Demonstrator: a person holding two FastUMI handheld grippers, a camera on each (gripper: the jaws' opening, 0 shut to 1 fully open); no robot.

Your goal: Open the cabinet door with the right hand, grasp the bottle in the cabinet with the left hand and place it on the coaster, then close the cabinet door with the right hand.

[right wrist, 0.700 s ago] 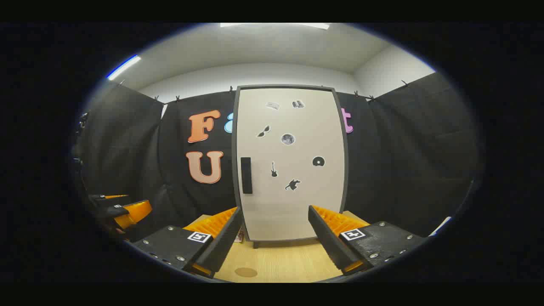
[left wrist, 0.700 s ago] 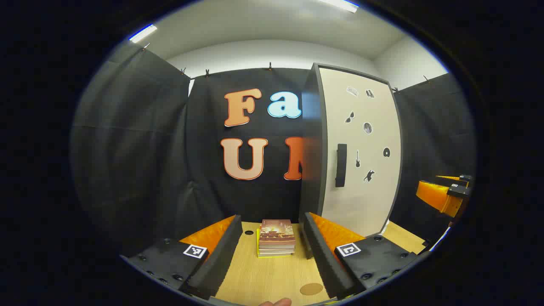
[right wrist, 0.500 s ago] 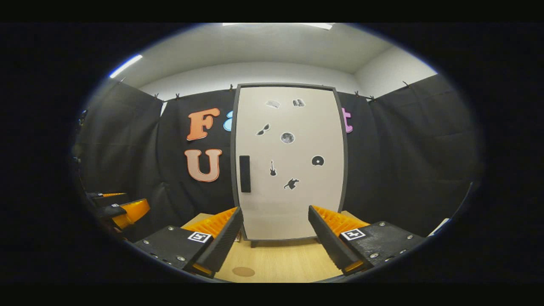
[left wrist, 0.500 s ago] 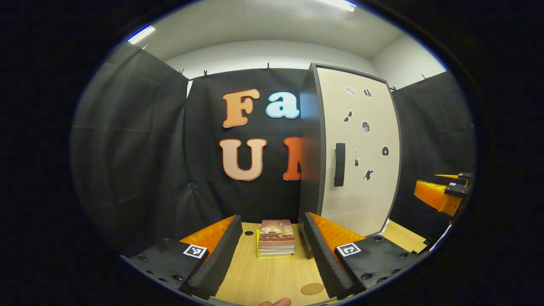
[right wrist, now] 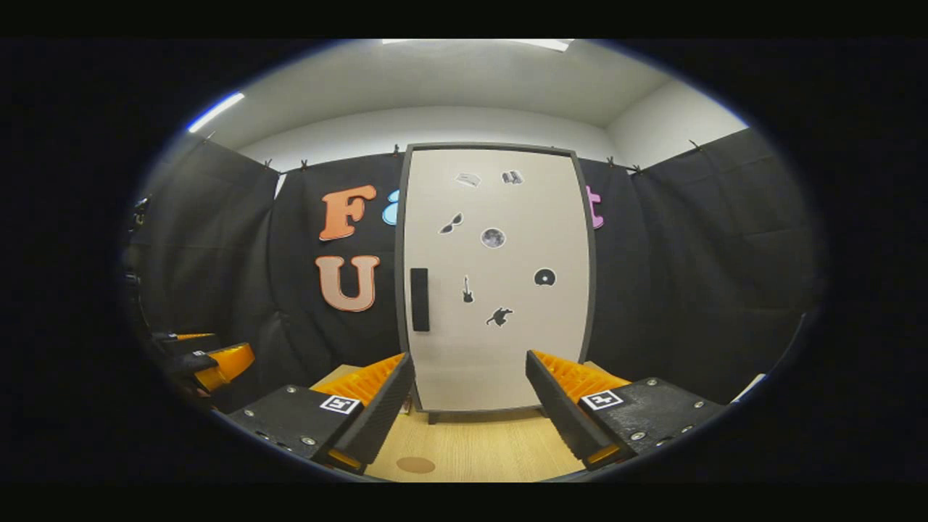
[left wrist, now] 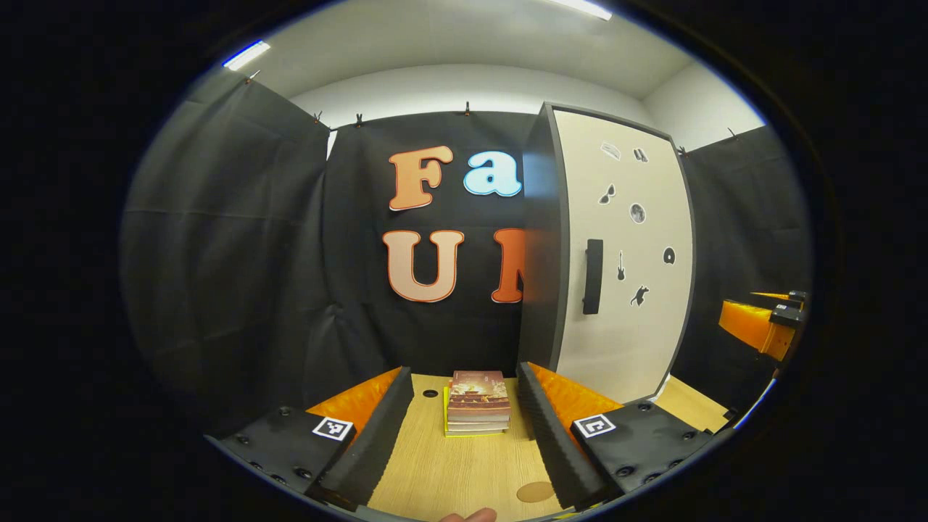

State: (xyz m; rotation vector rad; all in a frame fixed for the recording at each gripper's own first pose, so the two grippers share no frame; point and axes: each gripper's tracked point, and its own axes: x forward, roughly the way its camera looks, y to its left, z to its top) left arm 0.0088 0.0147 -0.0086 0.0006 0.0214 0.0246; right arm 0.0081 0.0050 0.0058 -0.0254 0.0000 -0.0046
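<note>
both grippers' jaws stand apart, holding nothing. right gripper (right wrist: 467, 395) faces the tall grey-framed cabinet's closed cream door (right wrist: 500, 319), its black vertical handle (right wrist: 419, 299) up and left of the jaws. left gripper (left wrist: 460, 413) frames a stack of books (left wrist: 476, 402); a round brown coaster (left wrist: 535, 491) lies on the light wooden table (left wrist: 449, 471) by its right finger

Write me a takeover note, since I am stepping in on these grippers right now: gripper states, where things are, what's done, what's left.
Left gripper: open, holding nothing, aimed at a stack of books on the table.
Right gripper: open, holding nothing, facing the cabinet door, apart from it.
Cabinet door is shut; its handle sits on the door's left edge in the right gripper view. The bottle is presumably behind the shut door.
Coaster lies bare on the table near the left gripper.
Done: nothing yet.
Left: open door, move bottle to coaster, close door.
</note>
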